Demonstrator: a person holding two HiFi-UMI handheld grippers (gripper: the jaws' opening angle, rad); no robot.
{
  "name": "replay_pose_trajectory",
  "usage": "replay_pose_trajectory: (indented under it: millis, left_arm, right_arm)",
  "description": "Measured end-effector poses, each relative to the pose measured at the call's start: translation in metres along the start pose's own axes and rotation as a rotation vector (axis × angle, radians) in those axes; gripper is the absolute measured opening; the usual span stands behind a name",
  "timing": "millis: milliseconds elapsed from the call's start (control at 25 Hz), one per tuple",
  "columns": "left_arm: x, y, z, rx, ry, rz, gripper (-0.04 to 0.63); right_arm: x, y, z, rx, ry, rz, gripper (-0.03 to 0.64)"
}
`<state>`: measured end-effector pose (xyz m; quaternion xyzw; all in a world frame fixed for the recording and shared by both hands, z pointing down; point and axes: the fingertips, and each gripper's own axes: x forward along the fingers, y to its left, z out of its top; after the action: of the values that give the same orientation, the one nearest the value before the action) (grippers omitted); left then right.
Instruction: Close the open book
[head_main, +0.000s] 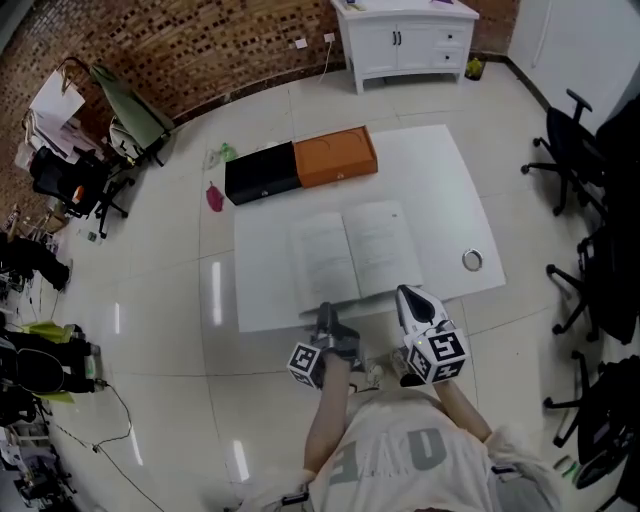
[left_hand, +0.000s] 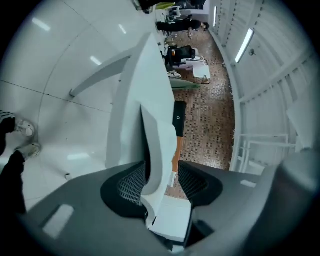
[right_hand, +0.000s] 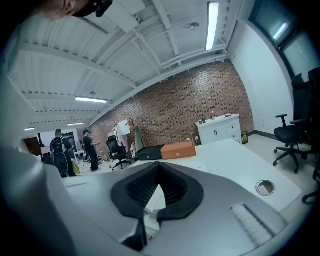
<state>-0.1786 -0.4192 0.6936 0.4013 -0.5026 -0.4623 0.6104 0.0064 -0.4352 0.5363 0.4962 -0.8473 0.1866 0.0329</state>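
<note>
One black box (head_main: 262, 172) touches an orange box (head_main: 336, 157) beyond the book (head_main: 355, 250).

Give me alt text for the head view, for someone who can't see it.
An open book lies on a white table, a black box and an orange box beyond it. The left gripper and right gripper are at the near edge.

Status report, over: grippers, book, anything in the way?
Left gripper open at table edge. Right gripper shut, empty. Book open. Nothing on it.
</note>
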Motion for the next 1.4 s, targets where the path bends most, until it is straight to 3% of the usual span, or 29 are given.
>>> replay_pose_trajectory:
  millis: [160, 440, 680, 800, 920, 1080, 1240, 1400]
  left_arm:
    - [0.009, 0.014, 0.009, -0.031, -0.045, 0.044, 0.222]
    - [0.024, 0.003, 0.047, -0.010, -0.144, 0.012, 0.204]
    - [0.019, 0.003, 0.046, 0.134, -0.181, 0.051, 0.137]
    - [0.014, -0.022, 0.037, 0.327, -0.187, 0.007, 0.122]
    - [0.012, -0.059, 0.013, 0.602, -0.146, -0.049, 0.103]
    - [0.011, -0.092, -0.028, 0.972, -0.094, -0.057, 0.097]
    - [0.017, -0.103, -0.083, 1.286, 0.027, -0.077, 0.098]
    - [0.031, -0.078, -0.135, 1.540, 0.208, -0.073, 0.097]
  right_arm:
    - [0.000, -0.008, -0.002, -0.001, 0.011, -0.019, 0.005]
    - [0.000, -0.022, -0.002, -0.005, 0.020, -0.039, 0.005]
    - [-0.005, -0.038, 0.002, 0.010, 0.010, -0.071, 0.005]
    - [-0.007, -0.040, 0.002, 0.009, 0.012, -0.067, 0.005]
    - [-0.006, -0.038, 0.001, 0.005, 0.014, -0.049, 0.005]
    - [-0.004, -0.026, -0.003, -0.003, 0.021, -0.019, 0.005]
    - [-0.008, -0.022, -0.004, -0.005, 0.021, -0.017, 0.005]
    - [-0.017, -0.028, -0.006, 0.011, 0.016, -0.053, 0.005]
